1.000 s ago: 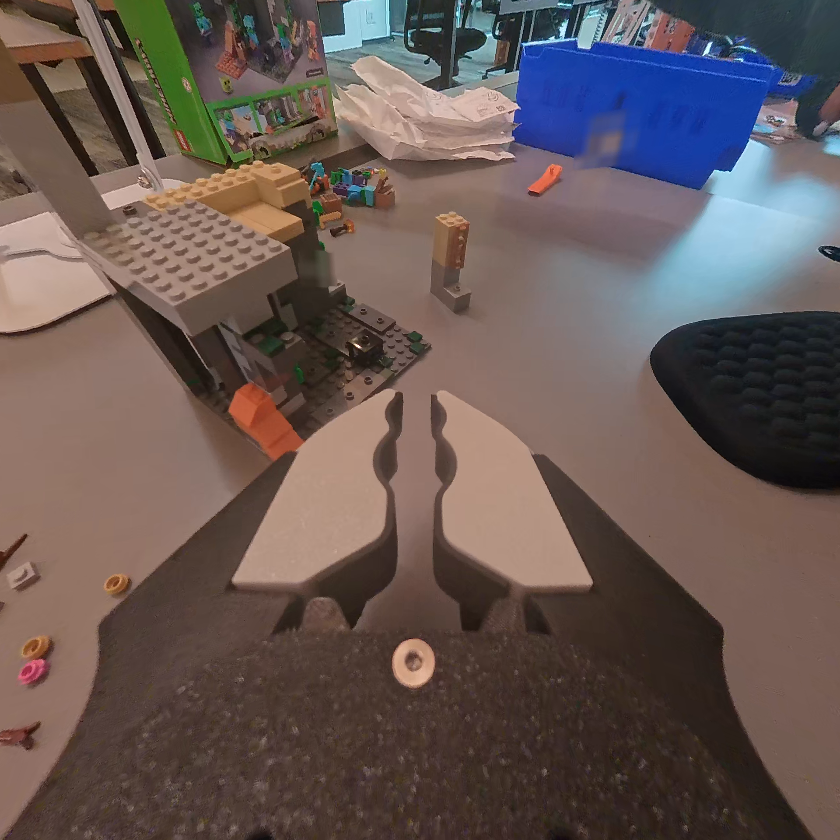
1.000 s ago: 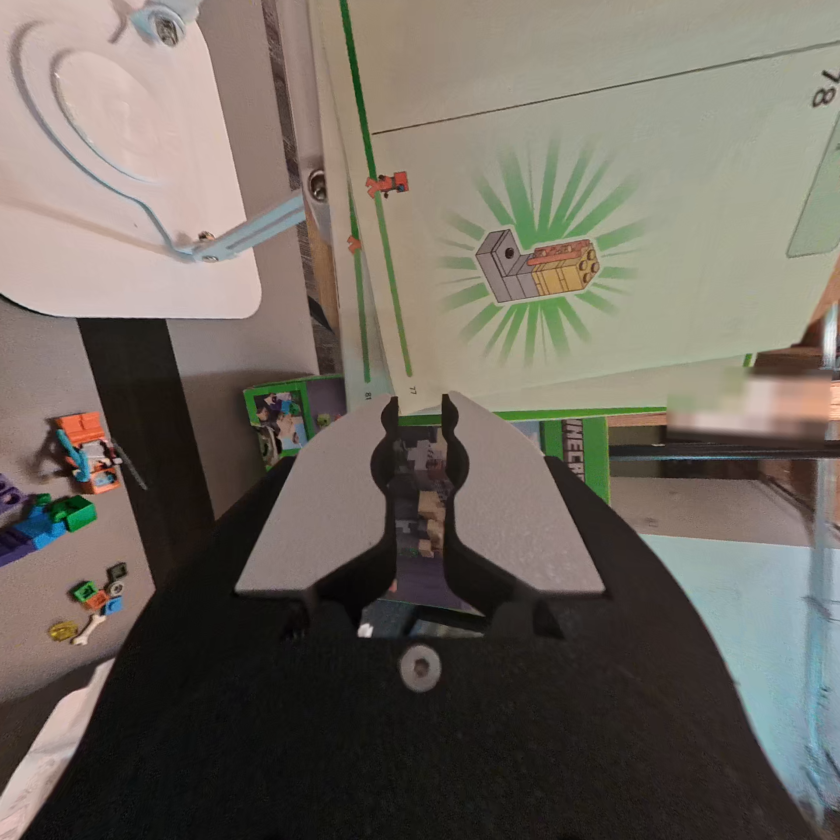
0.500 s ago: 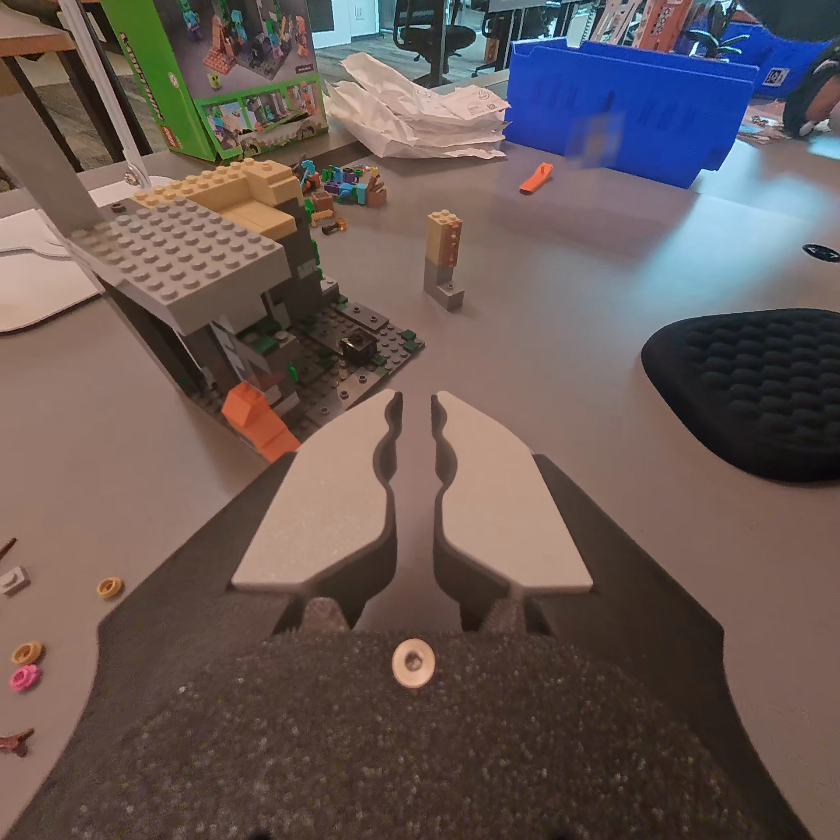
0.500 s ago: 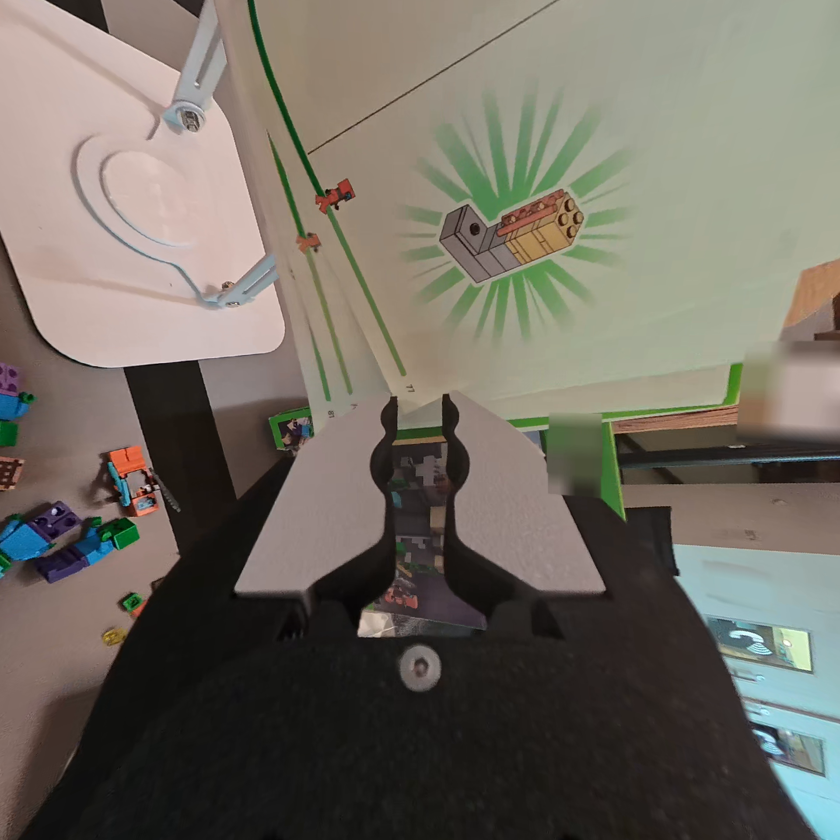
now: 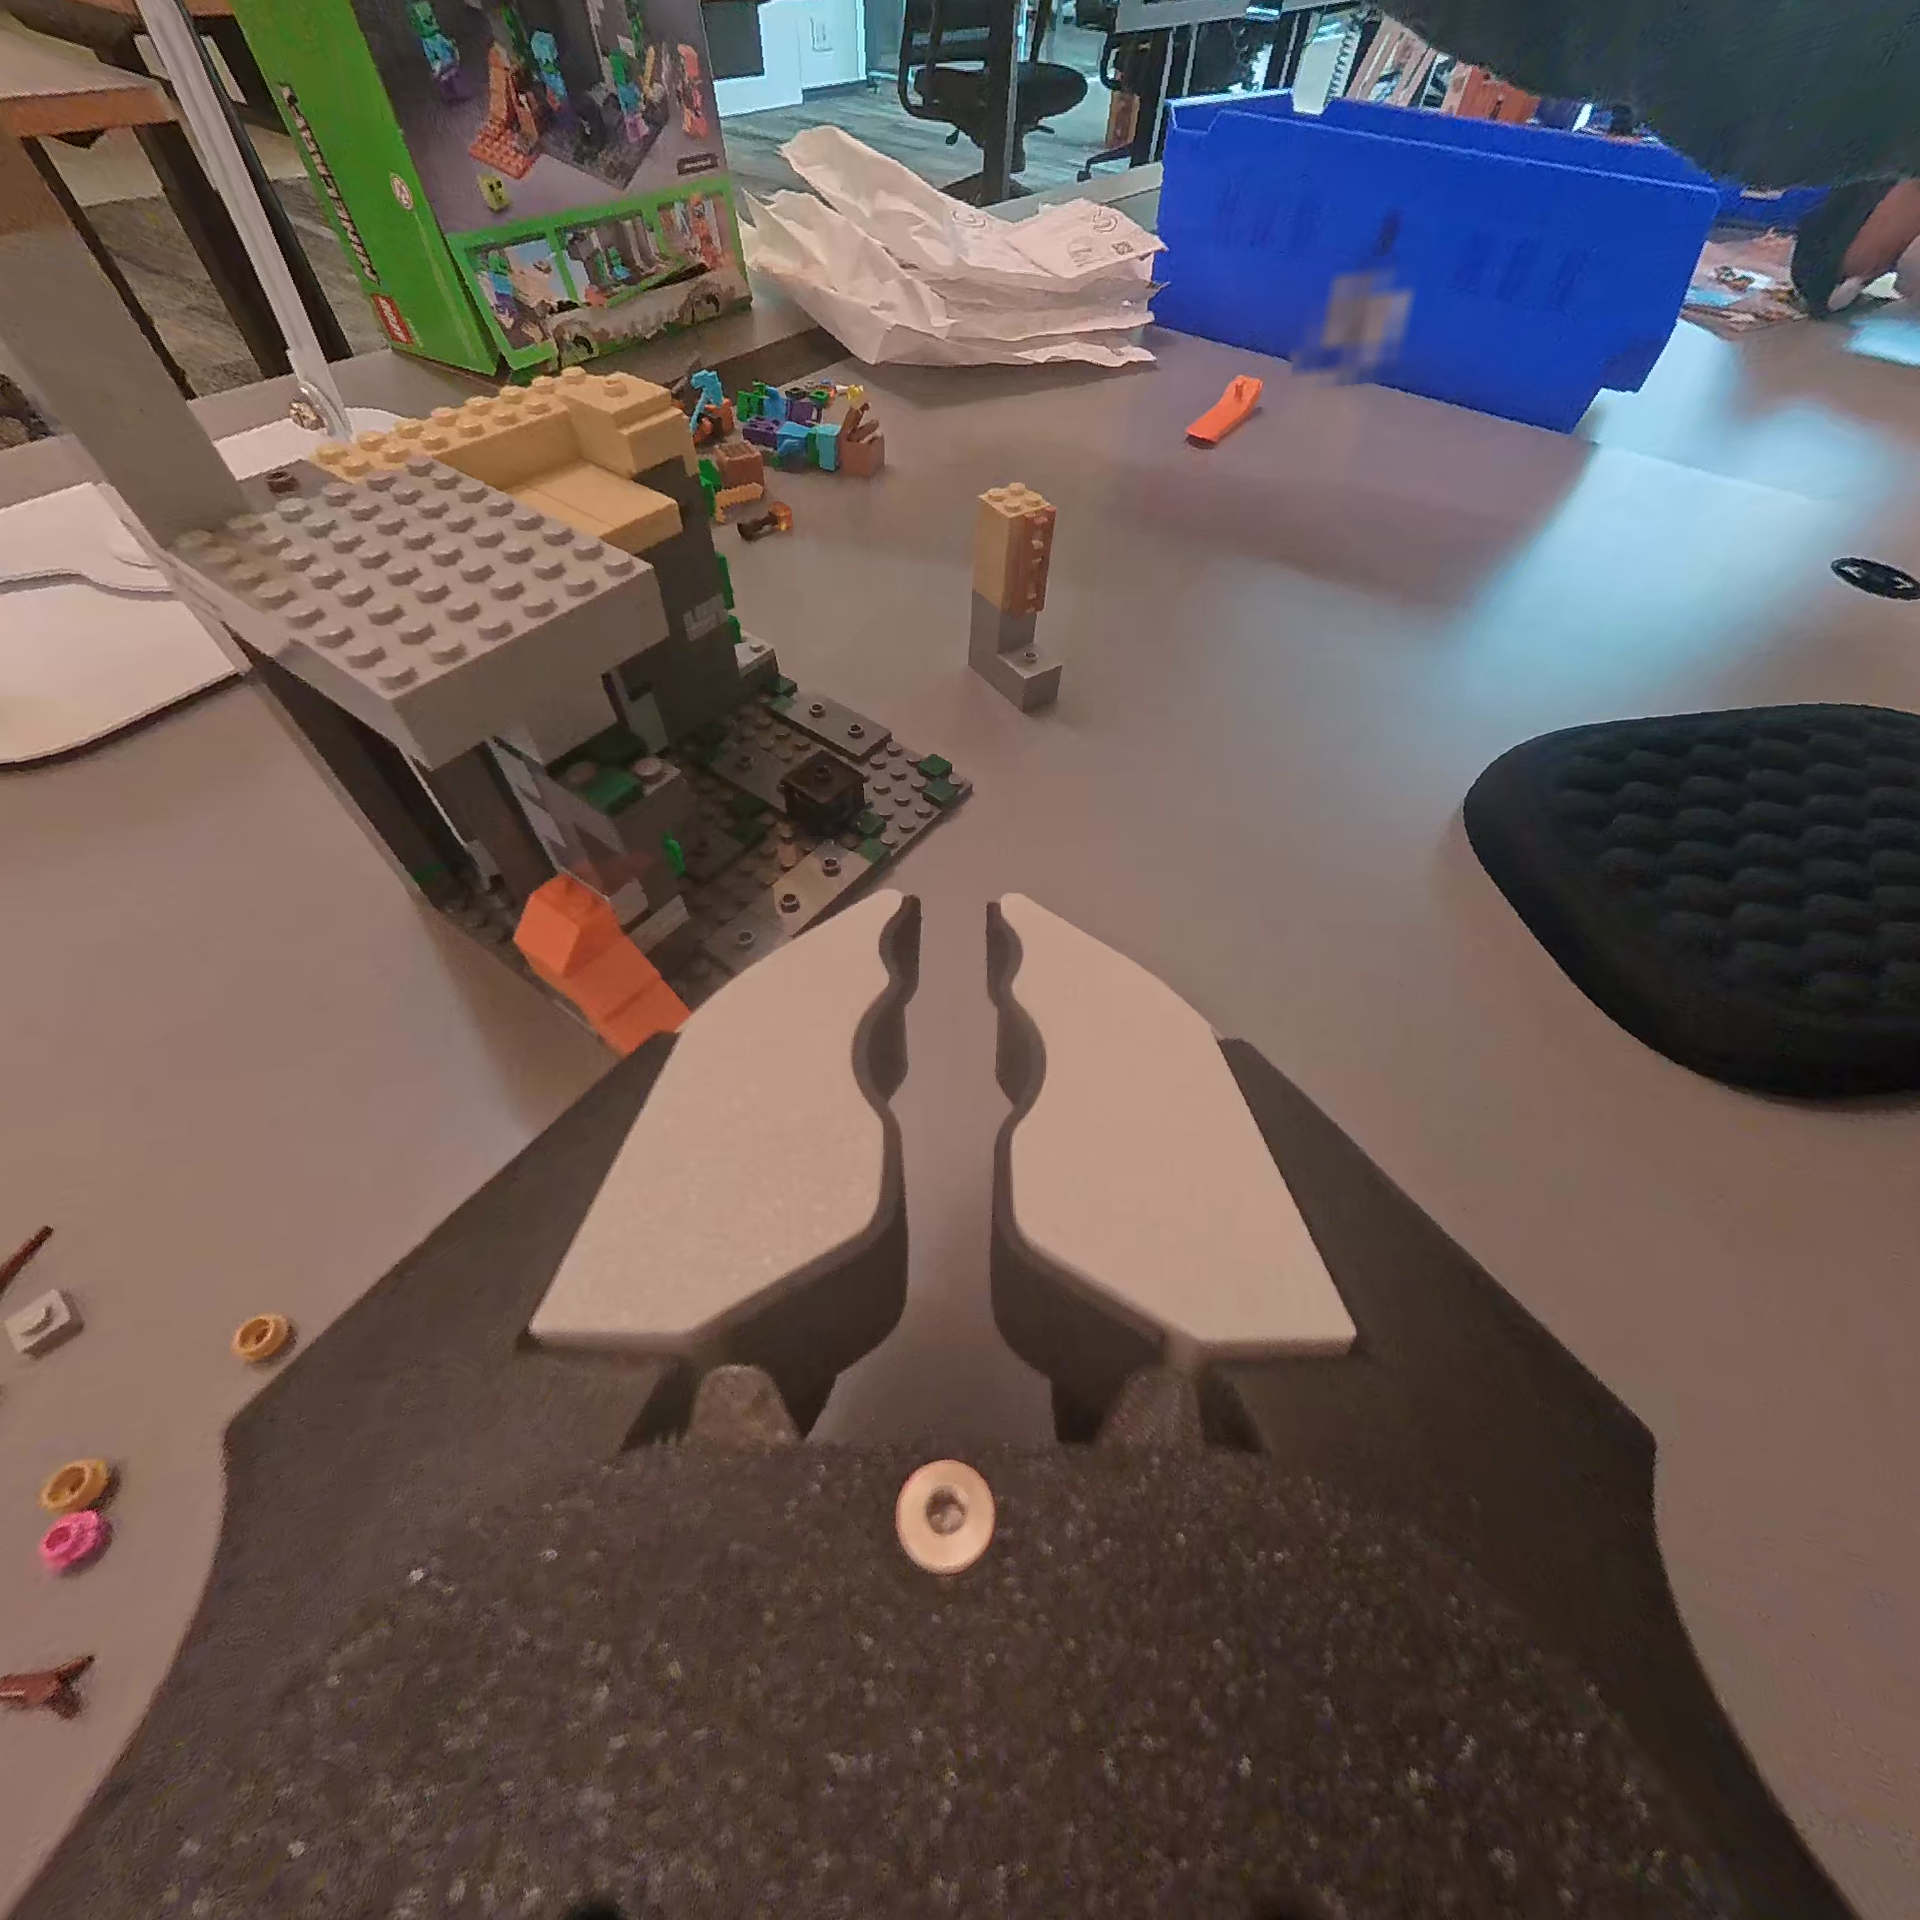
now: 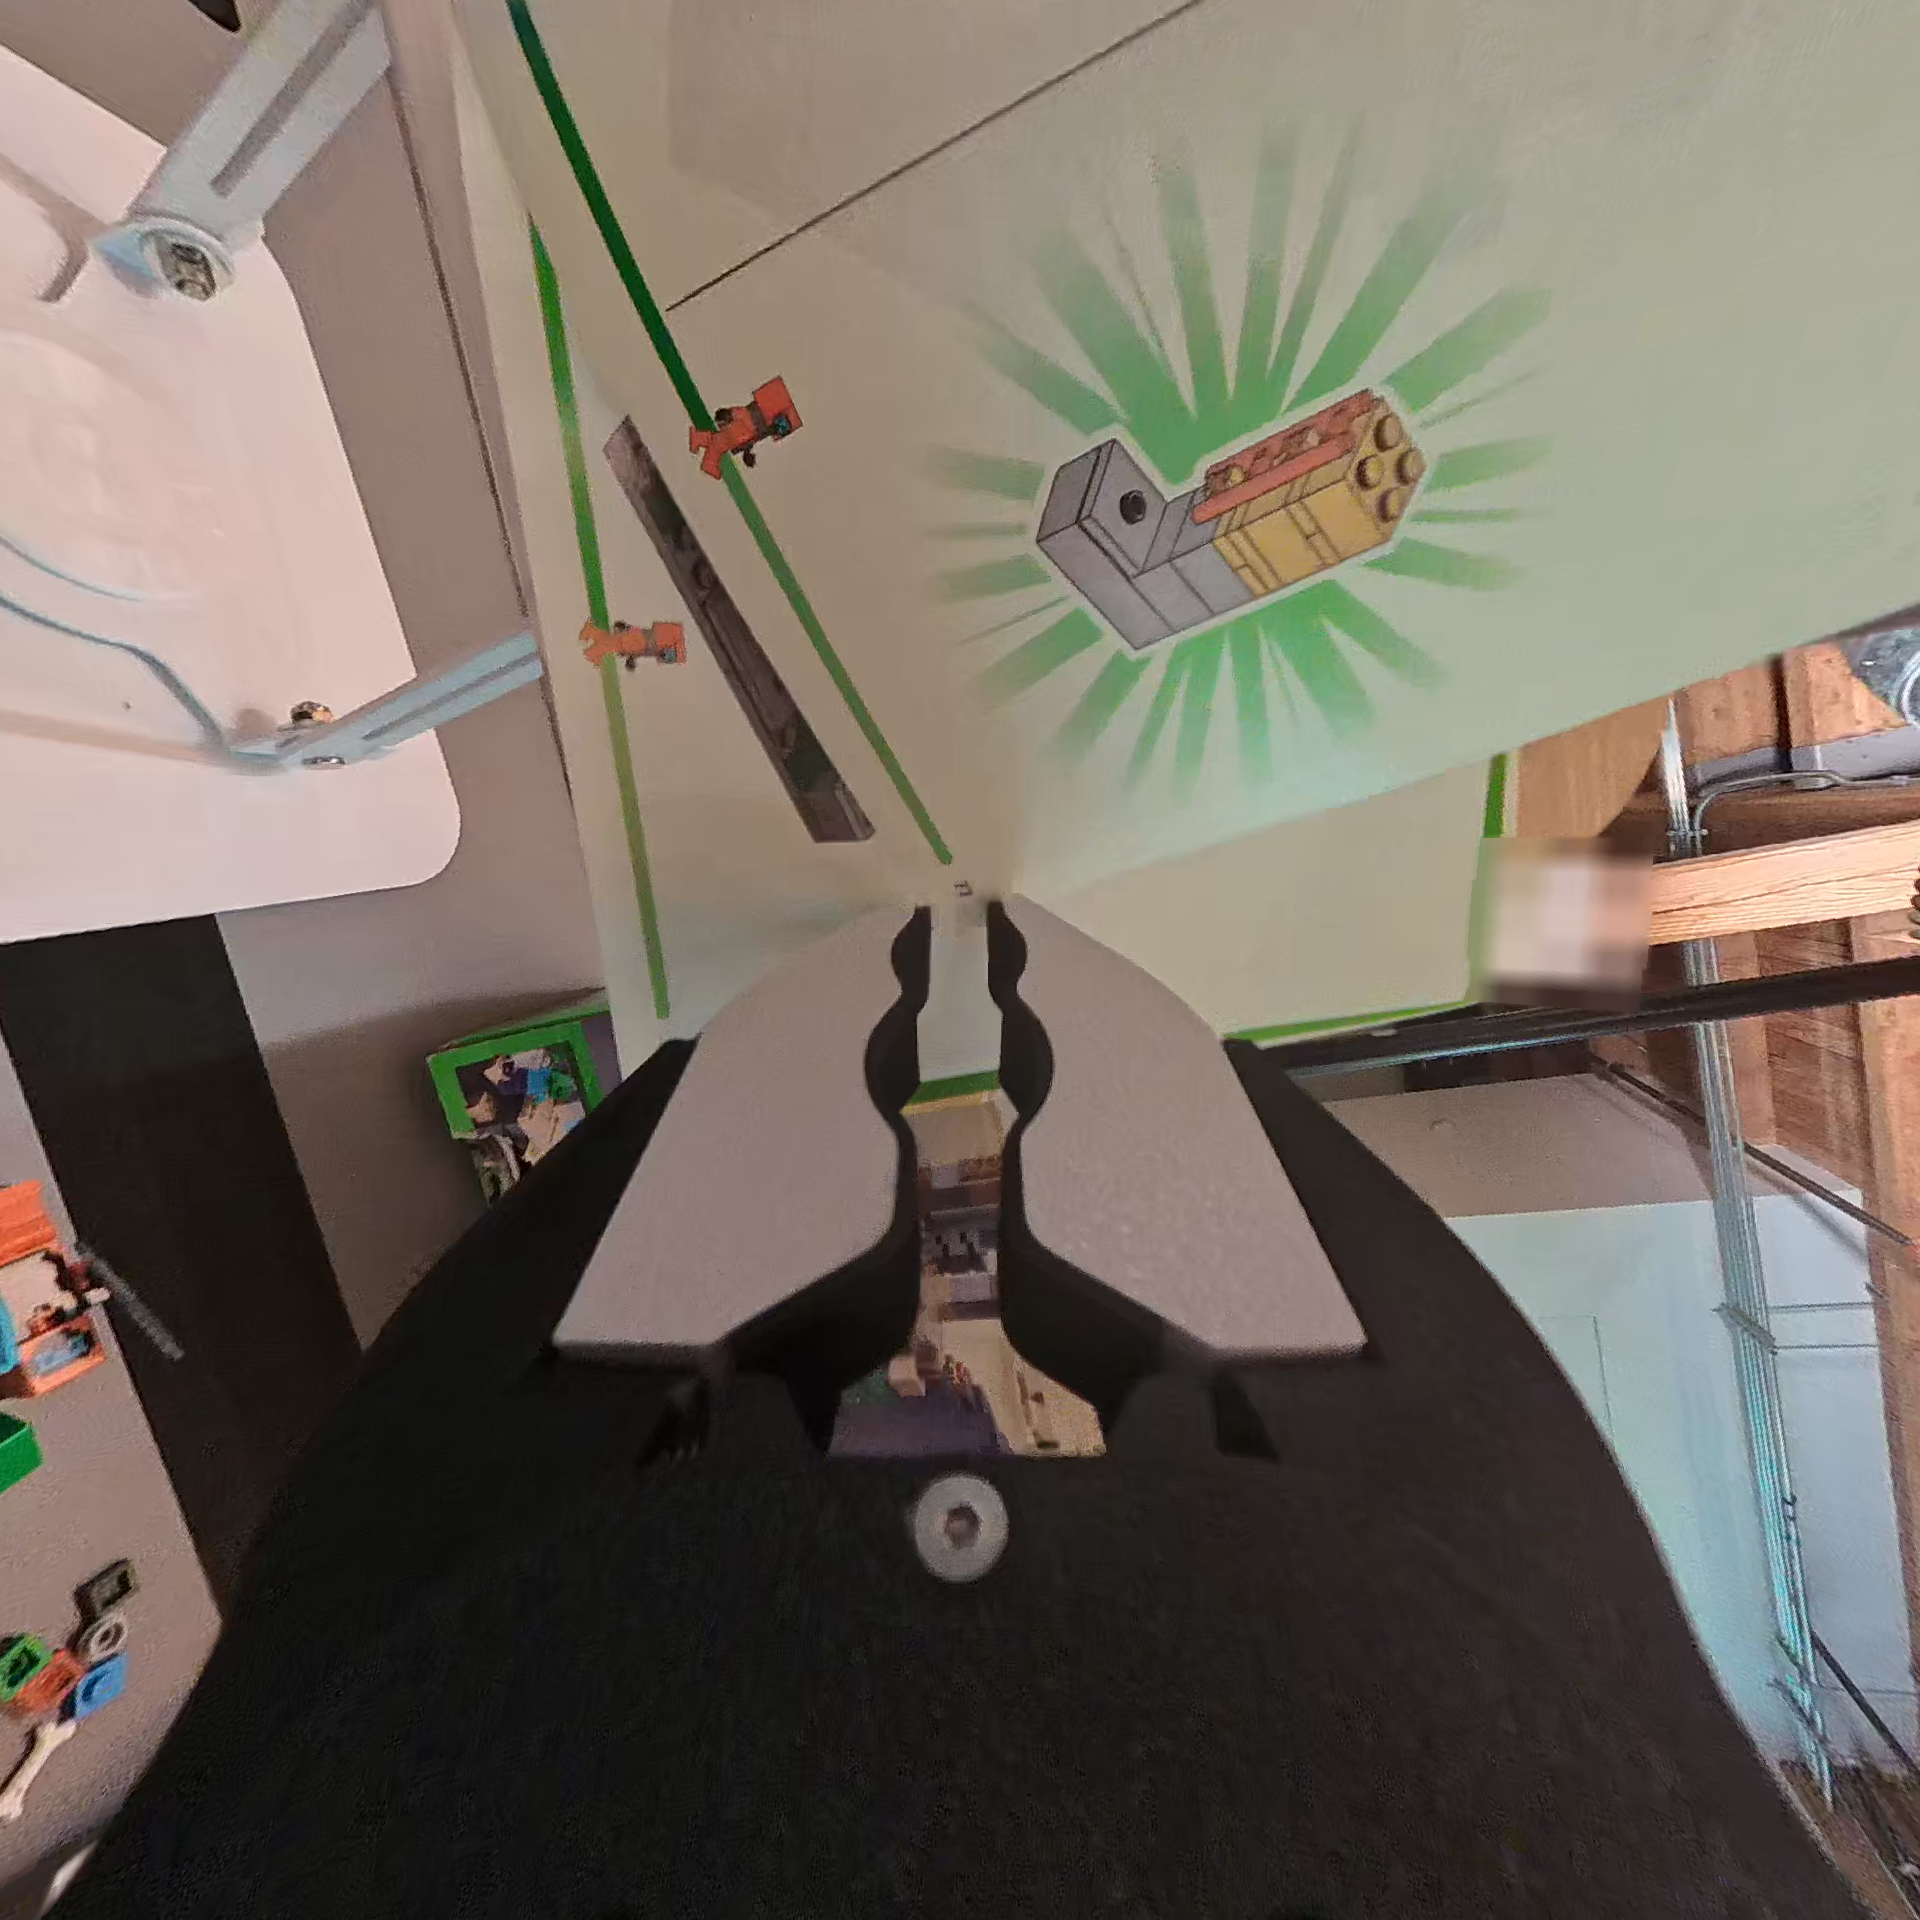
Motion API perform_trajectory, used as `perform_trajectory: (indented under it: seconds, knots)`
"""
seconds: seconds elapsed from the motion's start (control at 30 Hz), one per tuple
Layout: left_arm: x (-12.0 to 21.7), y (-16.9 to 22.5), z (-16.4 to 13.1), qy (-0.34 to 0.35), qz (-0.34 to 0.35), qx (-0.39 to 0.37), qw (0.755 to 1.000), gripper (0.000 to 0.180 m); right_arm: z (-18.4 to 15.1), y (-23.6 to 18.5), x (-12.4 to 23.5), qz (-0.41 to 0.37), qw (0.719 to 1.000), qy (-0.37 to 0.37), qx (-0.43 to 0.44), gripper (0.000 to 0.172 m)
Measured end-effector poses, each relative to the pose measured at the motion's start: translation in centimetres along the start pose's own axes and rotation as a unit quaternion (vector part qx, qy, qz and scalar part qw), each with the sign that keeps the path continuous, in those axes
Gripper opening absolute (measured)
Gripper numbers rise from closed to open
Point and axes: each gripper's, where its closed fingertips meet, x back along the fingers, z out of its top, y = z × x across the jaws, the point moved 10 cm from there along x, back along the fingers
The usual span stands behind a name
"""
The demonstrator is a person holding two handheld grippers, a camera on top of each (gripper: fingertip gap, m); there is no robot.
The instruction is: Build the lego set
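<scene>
My left gripper (image 5: 953, 914) hangs narrowly open and bare, brick building (image 5: 540, 707) at 10 o'clock. My right gripper (image 6: 953, 920) pinches a booklet page (image 6: 1143, 416) corner.

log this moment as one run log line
left gripper: open, empty, beside brick building | right gripper: at instruction booklet page corner, grip unclear

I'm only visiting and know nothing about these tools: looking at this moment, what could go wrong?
The right hand-held gripper has only a page corner of the instruction booklet between its fingertips, so the paper might crease or tear. The left hand-held gripper, open with nothing in it, hovers near the brick building and could knock it.
</scene>
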Motion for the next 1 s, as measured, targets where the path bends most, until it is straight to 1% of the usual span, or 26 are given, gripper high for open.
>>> perform_trajectory:
  seconds: [0.1,0.17,0.3,0.37,0.47,0.57,0.63,0.67,0.77,0.87,0.93,1.0]
  knots:
    - [0.0,0.0,0.0,0.001,0.000,0.001,1.000,0.011,0.7,0.0,-0.4,-0.014,1.000,0.005,-0.006,0.000]
    - [0.0,0.0,0.0,0.000,-0.001,-0.001,1.000,0.012,1.5,0.2,-0.5,-0.020,0.999,0.015,-0.027,0.000]
    - [0.0,0.0,0.0,-0.001,-0.002,-0.001,1.000,0.011,3.6,0.9,-0.2,-0.028,0.994,0.061,-0.085,0.000]
    - [0.1,0.0,0.1,0.001,-0.002,-0.001,1.000,0.011,4.8,1.2,0.1,-0.018,0.988,0.090,-0.121,0.010]
    - [0.1,0.1,0.2,0.006,-0.003,-0.002,1.000,0.011,6.7,1.7,0.6,-0.005,0.978,0.125,-0.165,0.014]
    - [0.3,0.0,1.1,0.022,-0.004,0.003,1.000,0.011,8.5,1.8,0.8,0.008,0.971,0.147,-0.191,0.017]
    - [0.6,-0.5,2.4,0.029,-0.006,0.004,1.000,0.011,9.7,1.6,0.8,0.021,0.967,0.155,-0.200,0.019]
    - [0.9,-0.9,3.2,0.032,0.003,-0.009,0.999,0.011,10.3,1.5,0.7,0.027,0.966,0.158,-0.201,0.020]
    - [1.9,-3.3,6.9,0.045,0.058,-0.061,0.995,0.016,12.0,1.0,0.2,0.042,0.965,0.165,-0.201,0.020]
    - [2.3,-7.7,11.7,0.065,0.135,-0.081,0.985,0.031,13.3,0.3,-0.6,0.050,0.963,0.168,-0.204,0.020]
    - [1.6,-11.3,14.3,0.061,0.195,-0.096,0.974,0.045,14.0,-0.3,-1.2,0.053,0.963,0.166,-0.206,0.020]
    - [0.3,-14.3,16.1,0.062,0.222,-0.087,0.969,0.055,14.6,-0.7,-1.8,0.059,0.962,0.162,-0.209,0.020]
